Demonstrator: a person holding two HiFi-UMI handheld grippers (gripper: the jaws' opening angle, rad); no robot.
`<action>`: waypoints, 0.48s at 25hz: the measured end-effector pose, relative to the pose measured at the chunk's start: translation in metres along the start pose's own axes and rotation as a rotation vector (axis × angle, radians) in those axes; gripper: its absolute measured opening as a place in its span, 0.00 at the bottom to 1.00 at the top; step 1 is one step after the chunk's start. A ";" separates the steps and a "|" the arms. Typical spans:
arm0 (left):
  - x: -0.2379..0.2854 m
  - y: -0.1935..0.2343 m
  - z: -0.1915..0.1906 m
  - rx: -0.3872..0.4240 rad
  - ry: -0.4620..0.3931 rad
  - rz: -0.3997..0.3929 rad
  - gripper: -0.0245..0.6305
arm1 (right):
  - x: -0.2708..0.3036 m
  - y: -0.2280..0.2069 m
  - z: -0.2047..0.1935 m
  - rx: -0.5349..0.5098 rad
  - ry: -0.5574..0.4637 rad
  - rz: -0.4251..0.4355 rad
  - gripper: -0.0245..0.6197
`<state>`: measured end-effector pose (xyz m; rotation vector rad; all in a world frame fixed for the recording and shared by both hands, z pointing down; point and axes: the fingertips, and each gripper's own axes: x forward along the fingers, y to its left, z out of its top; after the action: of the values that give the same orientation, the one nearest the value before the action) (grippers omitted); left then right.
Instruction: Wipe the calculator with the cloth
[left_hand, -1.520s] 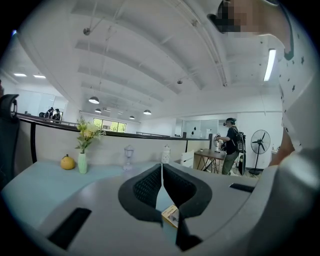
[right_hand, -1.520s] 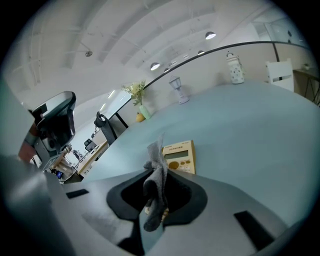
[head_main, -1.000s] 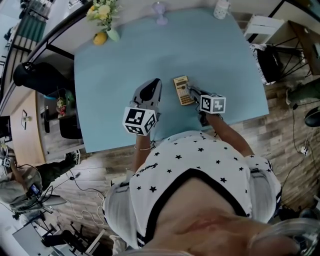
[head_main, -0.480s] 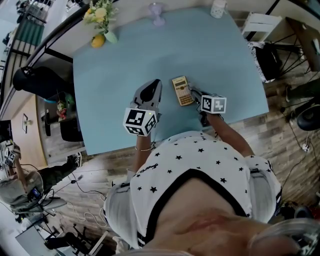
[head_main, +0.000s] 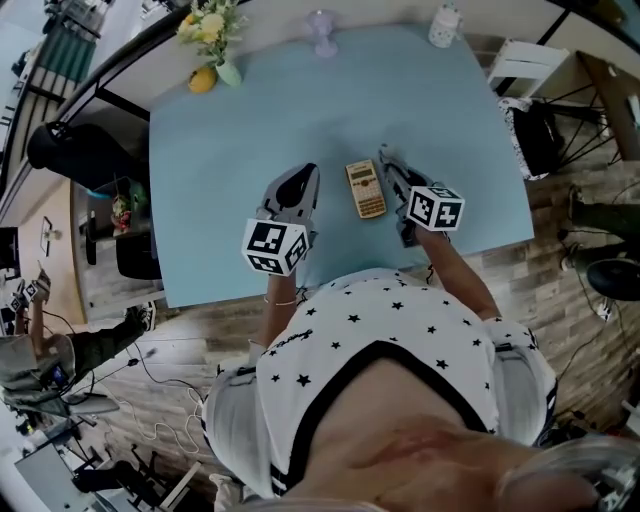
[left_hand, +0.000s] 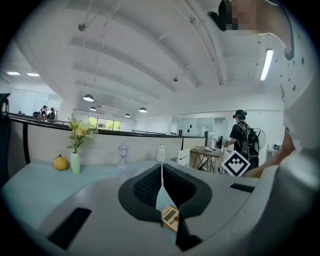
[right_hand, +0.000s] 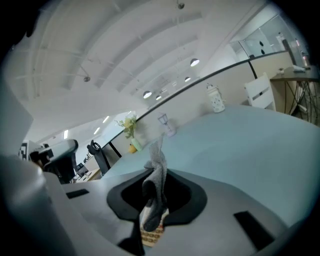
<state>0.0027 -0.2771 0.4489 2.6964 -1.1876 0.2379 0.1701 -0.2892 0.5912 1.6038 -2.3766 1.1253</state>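
So the calculator (head_main: 366, 188) was lying flat on the light blue table (head_main: 230, 140), about mid-frame in the head view, right between the two grippers. It looked like a small, light plastic slab: stiff, but my guess is it would skate around on that smooth top if you rubbed it without pinning it. I'd hold it by the long edges or press down on one end, and go easy on the keys and the screen.

The right gripper (head_main: 392, 172) sat just beside the calculator's right edge with its jaws clamped on the grey cloth (right_hand: 157, 170). The cloth was soft and floppy, with a twist poking up past the tips and the rest bunched low, just over the calculator in the right gripper view. The left gripper (head_main: 303, 178) was a little off to the calculator's left, jaws pressed together with nothing in them.

Nothing was really in the way. A vase of yellow flowers (head_main: 210, 22), a yellow fruit (head_main: 203, 78), a small glass ornament (head_main: 322, 28) and a white bottle (head_main: 443, 24) all stood along the far edge at the top of the frame, well apart from the action.
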 end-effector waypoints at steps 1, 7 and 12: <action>-0.001 0.001 0.000 0.000 0.003 0.004 0.09 | -0.002 0.008 0.011 -0.012 -0.031 0.021 0.12; -0.005 0.011 0.003 -0.010 -0.007 0.024 0.09 | -0.012 0.056 0.059 -0.137 -0.149 0.119 0.12; -0.007 0.014 0.006 -0.016 -0.017 0.030 0.09 | -0.017 0.081 0.073 -0.165 -0.187 0.171 0.12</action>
<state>-0.0118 -0.2830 0.4436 2.6740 -1.2307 0.2088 0.1354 -0.3038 0.4879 1.5373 -2.6893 0.8058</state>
